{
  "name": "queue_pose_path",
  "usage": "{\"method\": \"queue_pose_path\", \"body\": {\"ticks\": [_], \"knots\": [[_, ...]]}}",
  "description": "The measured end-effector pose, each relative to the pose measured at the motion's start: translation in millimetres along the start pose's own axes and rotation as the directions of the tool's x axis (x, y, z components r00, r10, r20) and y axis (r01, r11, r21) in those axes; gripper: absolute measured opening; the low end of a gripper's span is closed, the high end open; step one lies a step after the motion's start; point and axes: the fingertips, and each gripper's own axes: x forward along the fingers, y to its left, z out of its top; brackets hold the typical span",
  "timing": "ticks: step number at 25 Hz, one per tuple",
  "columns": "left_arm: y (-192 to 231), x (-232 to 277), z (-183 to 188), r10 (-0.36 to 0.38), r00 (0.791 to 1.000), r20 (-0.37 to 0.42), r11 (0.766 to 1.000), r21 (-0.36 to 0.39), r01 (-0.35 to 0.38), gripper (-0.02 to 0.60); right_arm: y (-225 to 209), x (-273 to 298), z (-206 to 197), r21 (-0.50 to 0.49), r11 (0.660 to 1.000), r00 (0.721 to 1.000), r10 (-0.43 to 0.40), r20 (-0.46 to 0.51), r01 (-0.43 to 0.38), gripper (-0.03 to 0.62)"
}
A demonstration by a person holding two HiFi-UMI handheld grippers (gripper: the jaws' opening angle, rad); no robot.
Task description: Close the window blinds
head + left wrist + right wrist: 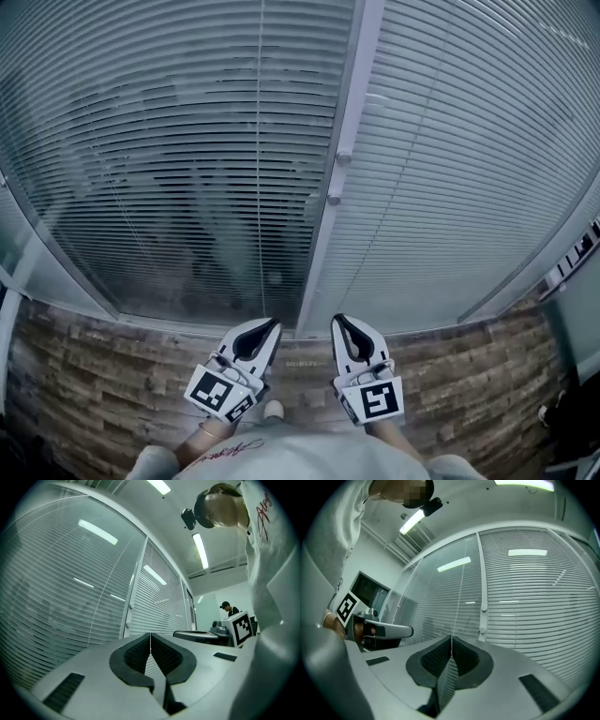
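Note:
Two glazed panels with slatted blinds fill the head view. The left blind (178,159) has tilted slats and shows dark through them; the right blind (469,159) looks white and flat. A thin cord (261,141) hangs down the left panel. Between the panels runs a pale mullion (354,94) with two small knobs (343,157). My left gripper (275,322) and right gripper (336,321) are side by side, low in front of the mullion's foot and apart from the glass. Both are shut with nothing in them, their tips meeting in the left gripper view (150,635) and the right gripper view (451,638).
Wood-patterned floor (94,384) runs along the foot of the window. A dark object (577,253) stands at the far right edge. In the left gripper view a person (228,608) stands far back in the room. Ceiling lights reflect in the glass.

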Motion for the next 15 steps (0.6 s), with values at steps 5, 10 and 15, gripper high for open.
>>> {"method": "queue_pose_path", "body": {"ticks": [5, 10, 15], "knots": [[27, 29, 2, -0.043, 0.999, -0.006, 0.999, 0.005, 0.043, 0.018, -18, 39, 1, -0.025, 0.999, 0.999, -0.046, -0.004, 0.045, 0.02], [38, 45, 3, -0.044, 0.999, -0.003, 0.999, -0.01, 0.044, 0.018, -31, 60, 5, -0.011, 0.998, 0.998, -0.06, -0.001, 0.06, 0.02], [47, 56, 0, -0.017, 1.0, -0.004, 1.0, -0.008, 0.017, 0.018, -56, 95, 30, 0.04, 0.997, 0.996, -0.067, 0.06, 0.065, 0.02]]}}
